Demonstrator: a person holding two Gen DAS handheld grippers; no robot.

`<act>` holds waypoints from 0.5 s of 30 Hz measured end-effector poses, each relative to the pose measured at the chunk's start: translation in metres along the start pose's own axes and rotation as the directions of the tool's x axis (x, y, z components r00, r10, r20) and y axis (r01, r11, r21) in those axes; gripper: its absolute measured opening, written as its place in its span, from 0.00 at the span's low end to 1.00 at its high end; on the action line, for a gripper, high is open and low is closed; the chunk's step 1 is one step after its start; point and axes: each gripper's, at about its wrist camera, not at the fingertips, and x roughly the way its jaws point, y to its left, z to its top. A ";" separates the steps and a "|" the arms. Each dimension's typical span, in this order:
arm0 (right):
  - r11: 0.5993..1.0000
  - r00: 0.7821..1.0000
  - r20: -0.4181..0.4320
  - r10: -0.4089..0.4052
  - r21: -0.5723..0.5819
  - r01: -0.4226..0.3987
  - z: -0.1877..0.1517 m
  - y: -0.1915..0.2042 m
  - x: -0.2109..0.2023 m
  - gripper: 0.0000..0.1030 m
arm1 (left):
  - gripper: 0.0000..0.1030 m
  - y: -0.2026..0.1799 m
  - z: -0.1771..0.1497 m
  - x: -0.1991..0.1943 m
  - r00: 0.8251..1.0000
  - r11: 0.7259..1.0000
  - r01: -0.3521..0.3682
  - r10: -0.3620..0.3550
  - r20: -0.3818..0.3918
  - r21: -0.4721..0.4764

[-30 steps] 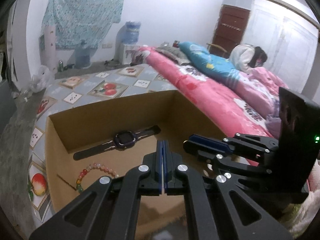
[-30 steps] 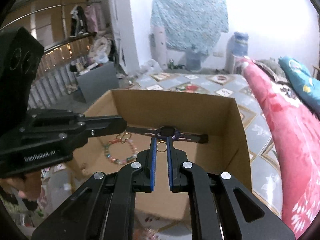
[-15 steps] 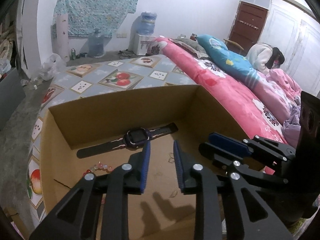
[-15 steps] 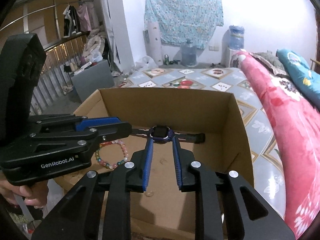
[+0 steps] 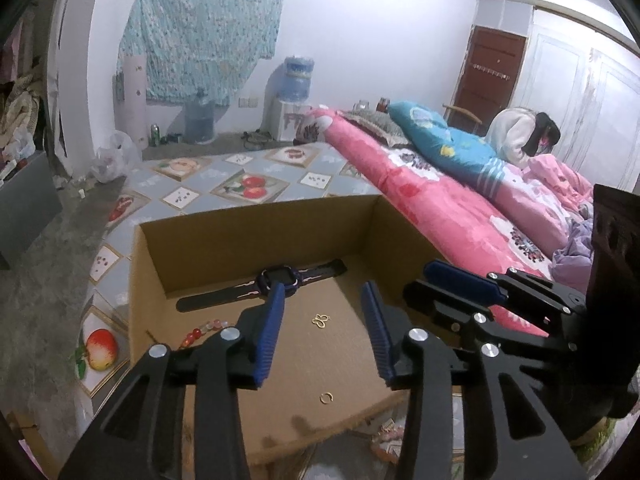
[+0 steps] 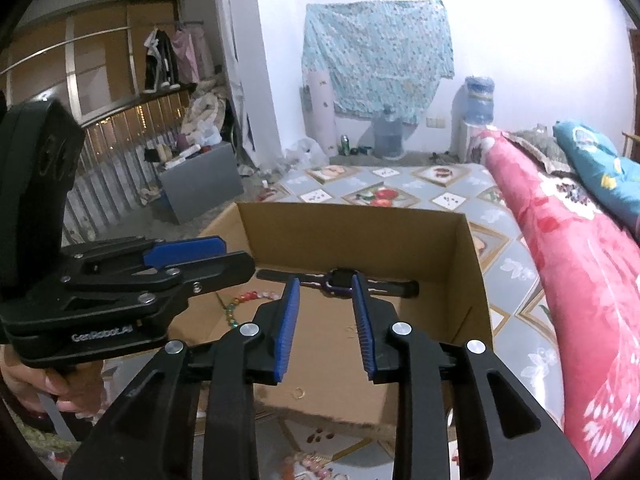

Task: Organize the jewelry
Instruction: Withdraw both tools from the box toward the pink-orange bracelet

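Earring (image 5: 326, 398) on box floor — below opening left claw (image 5: 323, 300).

Teal patterned cloth (image 5: 200, 36) pinned to white wall above water jug (image 5: 199, 122), dispenser (image 5: 297, 80) beside pink-quilted bed (image 5: 432, 208); brown door (image 5: 490, 76) far right.

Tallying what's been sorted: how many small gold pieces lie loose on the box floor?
2: a butterfly charm mid-floor and a ring near the front edge. The fingers may hide more.
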 end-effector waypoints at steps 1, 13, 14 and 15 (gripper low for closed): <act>1.000 1.000 0.006 0.006 -0.001 -0.006 0.000 0.001 -0.005 0.28 | 0.42 -0.001 -0.003 -0.007 1.000 1.000 -0.002 0.002 0.013 0.006; 0.999 0.999 0.053 0.012 0.035 -0.014 -0.016 -0.020 -0.057 0.35 | 0.51 -0.007 -0.043 -0.069 0.997 0.999 -0.002 -0.002 0.081 0.040; 0.999 0.999 0.049 0.002 0.049 -0.005 -0.019 -0.027 -0.062 0.35 | 0.52 -0.008 -0.049 -0.073 0.997 0.999 -0.002 -0.001 0.082 0.045; 0.998 0.999 0.043 -0.011 0.061 0.009 -0.023 -0.035 -0.066 0.35 | 0.53 -0.008 -0.055 -0.076 0.997 0.999 -0.001 -0.003 0.082 0.049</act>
